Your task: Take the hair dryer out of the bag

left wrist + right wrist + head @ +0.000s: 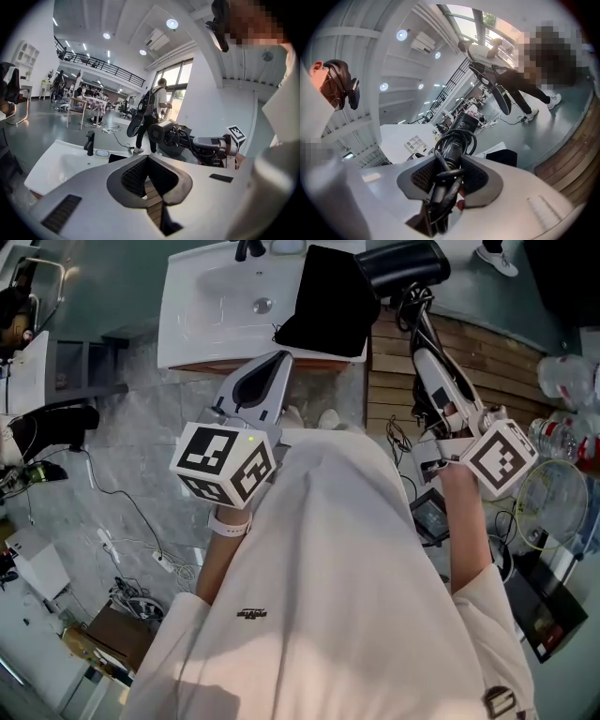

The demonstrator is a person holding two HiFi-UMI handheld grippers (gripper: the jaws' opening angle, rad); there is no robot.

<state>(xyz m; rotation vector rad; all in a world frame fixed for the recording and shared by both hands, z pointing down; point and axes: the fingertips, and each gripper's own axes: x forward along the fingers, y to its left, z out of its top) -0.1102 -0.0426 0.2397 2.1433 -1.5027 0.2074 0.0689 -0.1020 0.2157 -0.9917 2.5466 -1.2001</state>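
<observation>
Between right tool (450, 165) jaws: hair dryer (461, 124) handle clamped; left tool (148, 160) jaws together.

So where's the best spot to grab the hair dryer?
Grip the hair dryer by its handle, as the right gripper does: it is slim and wrapped in cord, so jaws close across it from the sides. The barrel looks too fat.

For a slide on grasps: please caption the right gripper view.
Right gripper clamps the cord-wrapped handle of a black hair dryer, with the black bag lying beyond.
</observation>
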